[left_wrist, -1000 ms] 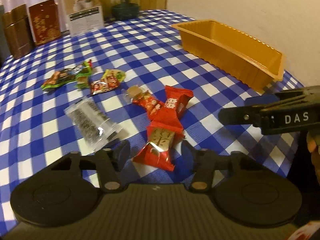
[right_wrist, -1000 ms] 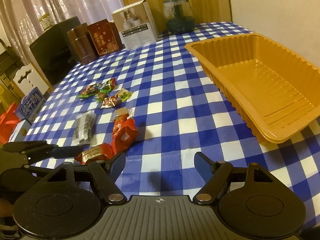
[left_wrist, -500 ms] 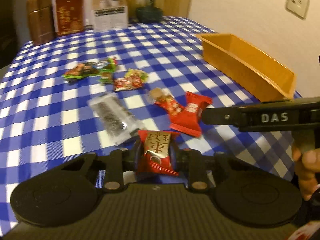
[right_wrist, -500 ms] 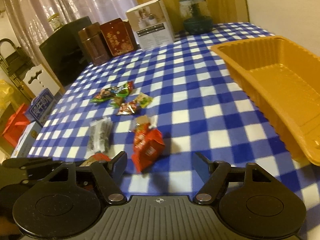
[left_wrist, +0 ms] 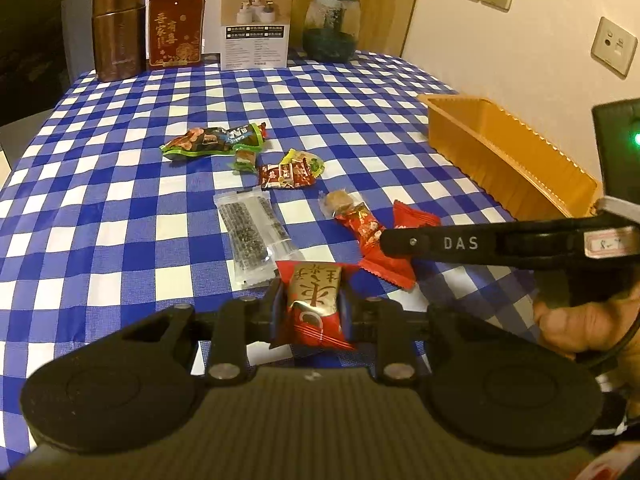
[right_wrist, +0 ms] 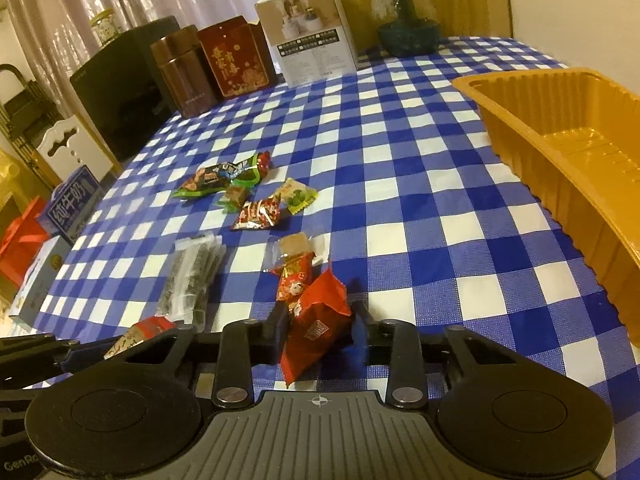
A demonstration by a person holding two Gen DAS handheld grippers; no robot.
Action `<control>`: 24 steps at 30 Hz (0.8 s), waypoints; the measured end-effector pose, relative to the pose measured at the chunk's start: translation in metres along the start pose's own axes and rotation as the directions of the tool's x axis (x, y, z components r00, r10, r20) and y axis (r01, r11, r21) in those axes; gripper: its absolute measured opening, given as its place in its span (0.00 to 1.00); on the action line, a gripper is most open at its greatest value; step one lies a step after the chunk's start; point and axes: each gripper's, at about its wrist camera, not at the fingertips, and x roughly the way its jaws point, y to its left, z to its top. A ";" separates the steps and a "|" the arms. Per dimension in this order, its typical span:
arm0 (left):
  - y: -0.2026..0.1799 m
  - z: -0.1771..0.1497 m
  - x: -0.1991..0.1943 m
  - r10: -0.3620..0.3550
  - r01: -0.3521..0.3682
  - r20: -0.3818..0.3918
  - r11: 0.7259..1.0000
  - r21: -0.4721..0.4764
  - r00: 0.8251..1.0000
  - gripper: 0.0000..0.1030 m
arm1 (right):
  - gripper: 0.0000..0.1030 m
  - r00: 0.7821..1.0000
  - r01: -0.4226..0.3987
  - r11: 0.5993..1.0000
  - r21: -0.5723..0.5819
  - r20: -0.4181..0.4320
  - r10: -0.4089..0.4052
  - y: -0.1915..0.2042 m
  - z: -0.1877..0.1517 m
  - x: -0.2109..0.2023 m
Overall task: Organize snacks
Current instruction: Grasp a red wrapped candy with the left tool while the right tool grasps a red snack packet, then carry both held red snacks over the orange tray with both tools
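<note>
L gripper (left_wrist: 312, 312) clamped on red-and-gold foil candy packet (left_wrist: 314, 306) btw its fingers; R gripper (right_wrist: 318, 334) closing, plain red crinkled snack pouch (right_wrist: 316, 328) btw fingers, pads touching it

The orange tray (right_wrist: 568, 152) is cut off at the right edge. Ahead of the fingers, the small print on the white box (left_wrist: 256, 24) is illegible.

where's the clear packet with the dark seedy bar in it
In the left wrist view the clear packet lies flat on the checked tablecloth, left of the red snacks and just beyond the gold-labelled red snack held in the left gripper.
</note>
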 end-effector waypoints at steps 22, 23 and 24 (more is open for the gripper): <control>-0.077 0.033 -0.022 -0.060 0.057 0.073 0.998 0.030 0.996 0.24 | 0.23 0.980 0.069 0.996 0.052 0.181 -0.078 -0.033 0.013 -0.115; -0.084 0.036 -0.022 -0.069 0.066 0.078 0.997 0.035 0.995 0.24 | 0.23 0.977 0.080 0.995 0.060 0.193 -0.090 -0.039 0.016 -0.123; -0.091 0.040 -0.021 -0.079 0.075 0.083 0.996 0.041 0.993 0.24 | 0.23 0.973 0.091 0.993 0.072 0.205 -0.104 -0.046 0.019 -0.130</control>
